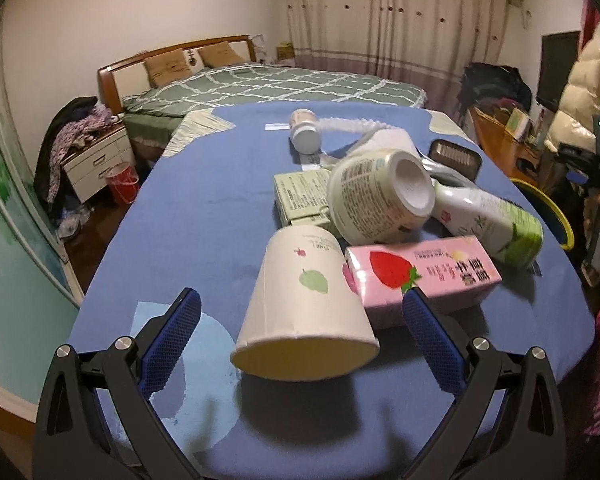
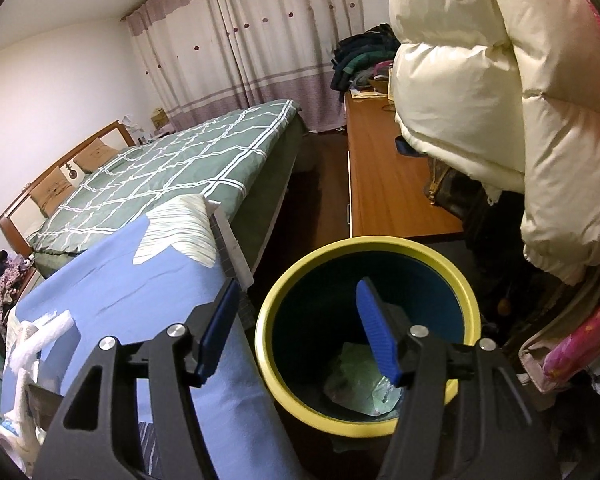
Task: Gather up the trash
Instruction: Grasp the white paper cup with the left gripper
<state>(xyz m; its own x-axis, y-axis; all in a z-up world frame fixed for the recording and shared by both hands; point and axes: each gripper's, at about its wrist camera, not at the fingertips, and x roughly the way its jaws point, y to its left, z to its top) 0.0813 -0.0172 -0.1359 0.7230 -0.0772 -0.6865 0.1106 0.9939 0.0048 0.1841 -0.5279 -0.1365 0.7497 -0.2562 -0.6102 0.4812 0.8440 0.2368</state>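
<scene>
paper cup (image 1: 306, 304) white, on its side between spread left gripper (image 1: 300, 332); right gripper (image 2: 296, 320) spread, empty

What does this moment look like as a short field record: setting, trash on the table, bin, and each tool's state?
setting: bedroom, table under a blue cloth
trash on table: paper cup on its side, pink strawberry carton, green-and-white bottle, round white tub, pale green box, small white jar
bin: yellow-rimmed bin beside the table, crumpled wrappers inside
left tool: open, fingers either side of the paper cup, not pressing it
right tool: open and empty, over the bin
</scene>
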